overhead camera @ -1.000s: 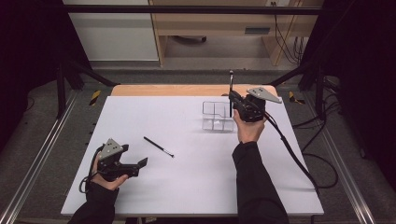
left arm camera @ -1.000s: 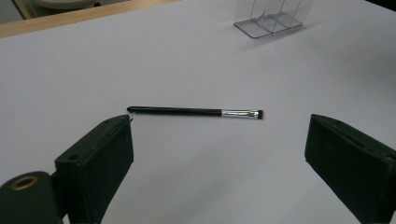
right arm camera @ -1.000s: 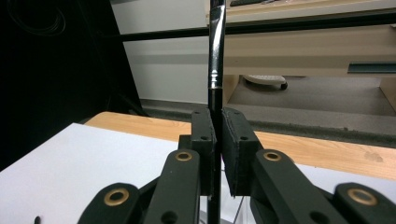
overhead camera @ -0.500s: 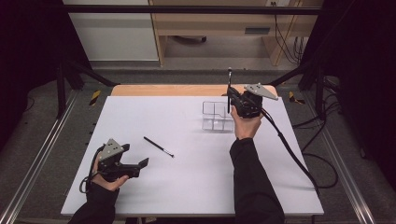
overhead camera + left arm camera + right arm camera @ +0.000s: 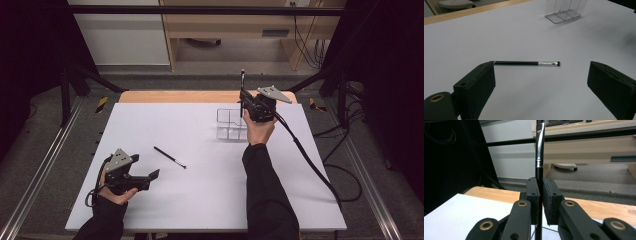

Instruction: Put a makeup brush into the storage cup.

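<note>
My right gripper [image 5: 243,102] is shut on a thin black brush [image 5: 242,92] that it holds upright, just above the clear plastic organizer [image 5: 231,124] at the table's back right. In the right gripper view the brush [image 5: 539,150] rises between the closed jaws with its silver ferrule above them. A second black brush [image 5: 169,157] with a silver ferrule lies flat near the middle of the white table. My left gripper [image 5: 154,177] rests open at the front left, a short way from it. The left gripper view has that brush [image 5: 526,63] lying crosswise beyond the wide-apart jaws.
The white table top [image 5: 190,200] ends in a wooden strip [image 5: 175,96] at the back. A black cable [image 5: 310,160] trails from the right gripper over the right edge. Dark frame rails stand on both sides, and a wooden desk [image 5: 225,25] stands behind.
The right gripper has carried the upright brush slightly farther back and higher over the organizer. The left gripper and the lying brush have stayed where they were.
</note>
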Action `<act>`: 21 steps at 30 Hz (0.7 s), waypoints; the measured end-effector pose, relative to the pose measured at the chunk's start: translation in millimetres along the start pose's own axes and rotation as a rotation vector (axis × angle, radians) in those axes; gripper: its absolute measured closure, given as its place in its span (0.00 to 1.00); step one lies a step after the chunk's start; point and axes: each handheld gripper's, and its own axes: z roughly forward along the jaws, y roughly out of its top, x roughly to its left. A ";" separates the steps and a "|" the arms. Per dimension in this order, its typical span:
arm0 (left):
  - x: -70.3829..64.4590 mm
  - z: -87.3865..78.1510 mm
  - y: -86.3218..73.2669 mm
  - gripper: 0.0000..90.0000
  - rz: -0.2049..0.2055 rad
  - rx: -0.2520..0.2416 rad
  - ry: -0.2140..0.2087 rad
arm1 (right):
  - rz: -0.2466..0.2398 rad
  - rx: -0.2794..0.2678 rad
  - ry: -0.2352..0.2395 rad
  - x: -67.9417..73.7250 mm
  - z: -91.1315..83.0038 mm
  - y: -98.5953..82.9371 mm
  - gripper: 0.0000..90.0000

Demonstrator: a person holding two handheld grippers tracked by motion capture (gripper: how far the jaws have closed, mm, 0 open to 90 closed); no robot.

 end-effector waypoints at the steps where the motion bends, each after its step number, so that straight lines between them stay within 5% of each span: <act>1: -0.2 0.1 0.1 0.08 0.001 0.000 0.000 | 0.004 0.002 -0.004 -0.2 1.3 -0.5 0.94; 21: -0.4 0.8 -0.5 0.08 0.001 0.004 -0.005 | 0.002 0.024 -0.009 -2.4 22.9 -13.3 0.94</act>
